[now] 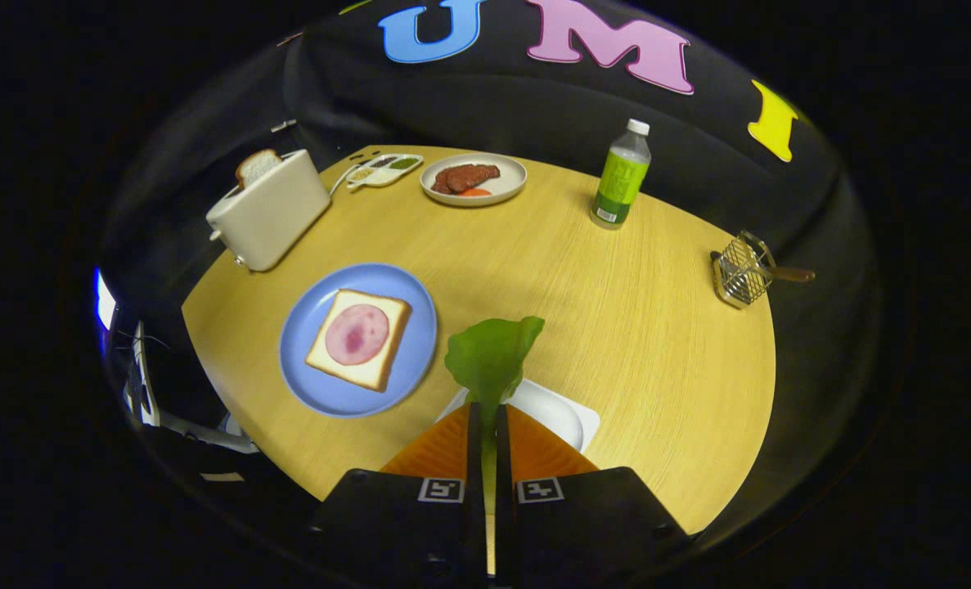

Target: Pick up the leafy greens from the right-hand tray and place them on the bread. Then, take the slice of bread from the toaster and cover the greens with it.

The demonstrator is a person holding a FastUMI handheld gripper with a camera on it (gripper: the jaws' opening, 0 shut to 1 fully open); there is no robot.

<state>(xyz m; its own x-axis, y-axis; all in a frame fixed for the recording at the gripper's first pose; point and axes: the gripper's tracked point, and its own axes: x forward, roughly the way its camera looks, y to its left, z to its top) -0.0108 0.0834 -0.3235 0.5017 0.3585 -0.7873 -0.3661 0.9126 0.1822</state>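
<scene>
My gripper (486,413) is shut on the stem of a green leaf (492,353), which sticks up ahead of the orange fingers (444,448). It hangs above a white tray (557,411) near the table's front edge. Left of the leaf lies a blue plate (305,372) with a slice of bread (385,348) topped by a round pink slice of ham (357,334). Further back on the left stands a cream toaster (276,214) with a slice of bread (257,166) poking out of its slot.
A round wooden table (616,327) carries everything. At the back sit a small white condiment dish (384,170) and a plate of sliced meat (474,179). A green bottle (621,175) stands back right, and a wire basket (743,268) with a wooden handle sits at the right edge.
</scene>
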